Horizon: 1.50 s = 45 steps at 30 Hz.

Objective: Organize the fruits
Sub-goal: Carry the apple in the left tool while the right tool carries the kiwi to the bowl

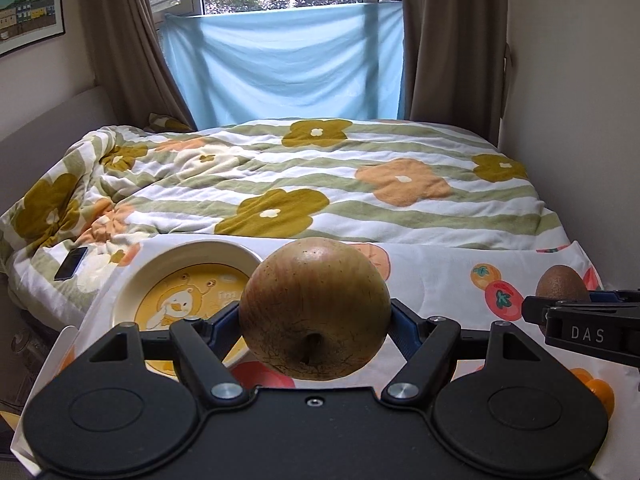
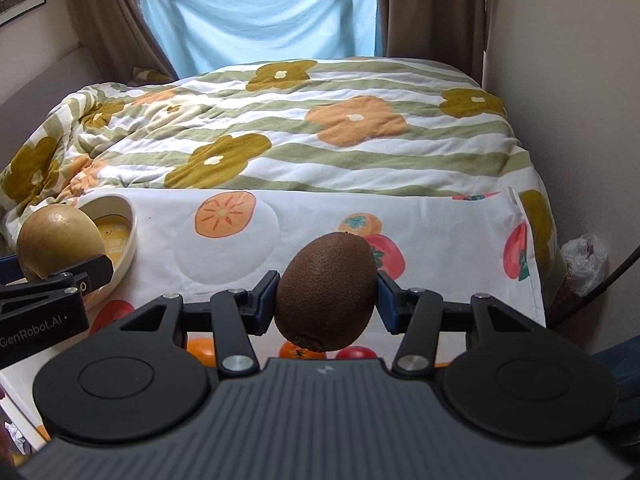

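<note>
Through my left wrist camera I count one apple (image 1: 315,312), one bowl (image 1: 188,300) and one kiwi (image 1: 562,282). The apple sits at the centre of the frame, pinched between the fingers of my left gripper (image 1: 316,320); it is yellow-brown, speckled, with its stem pit facing the lens. The bowl lies at lower left on the fruit-printed cloth (image 1: 436,280), cream-rimmed, with a yellow cartoon picture inside; I see no fruit in the part that shows. The kiwi peeks out at right behind my right gripper (image 1: 576,312). A phone (image 1: 72,263) lies on the blanket (image 1: 320,184) at left.

Through my right wrist camera I again count one of each. The kiwi (image 2: 326,292), brown and fuzzy, is squeezed at centre by my right gripper (image 2: 326,296). At left, the apple (image 2: 60,240) is held in my left gripper (image 2: 52,276) in front of the bowl (image 2: 120,224).
</note>
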### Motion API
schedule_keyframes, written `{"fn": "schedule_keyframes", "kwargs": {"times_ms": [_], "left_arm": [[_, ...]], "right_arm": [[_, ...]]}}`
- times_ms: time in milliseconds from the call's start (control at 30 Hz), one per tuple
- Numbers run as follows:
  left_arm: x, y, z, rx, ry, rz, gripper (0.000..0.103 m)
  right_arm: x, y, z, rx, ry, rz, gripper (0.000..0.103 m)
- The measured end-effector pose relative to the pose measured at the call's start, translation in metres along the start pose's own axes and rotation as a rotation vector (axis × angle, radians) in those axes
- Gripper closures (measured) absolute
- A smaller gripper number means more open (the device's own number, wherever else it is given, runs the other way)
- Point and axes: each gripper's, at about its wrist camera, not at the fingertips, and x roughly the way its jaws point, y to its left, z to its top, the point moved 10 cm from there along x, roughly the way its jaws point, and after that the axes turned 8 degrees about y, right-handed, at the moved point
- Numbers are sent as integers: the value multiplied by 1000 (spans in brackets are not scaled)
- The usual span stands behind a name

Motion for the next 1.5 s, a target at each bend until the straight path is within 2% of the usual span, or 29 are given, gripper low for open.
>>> {"fn": "schedule_keyframes", "kwargs": {"times_ms": [400, 600, 800, 1133, 1333, 1500], "left_arm": [[-21, 89, 4, -44, -26, 41, 24], [-4, 135, 13, -4, -15, 42, 24], [32, 171, 24, 63, 3, -2, 24], [110, 183, 29, 205, 75, -112, 24], [149, 177, 30, 284, 113, -157, 24], [165, 173, 29, 316, 145, -178, 24]], "right_arm": [[-13, 98, 15, -56, -29, 42, 37], [0, 153, 25, -42, -15, 60, 37], [29, 199, 33, 4, 5, 52, 37], [95, 235, 46, 73, 32, -10, 37], [125, 241, 50, 88, 54, -42, 37], [142, 240, 50, 101, 82, -54, 37]]}}
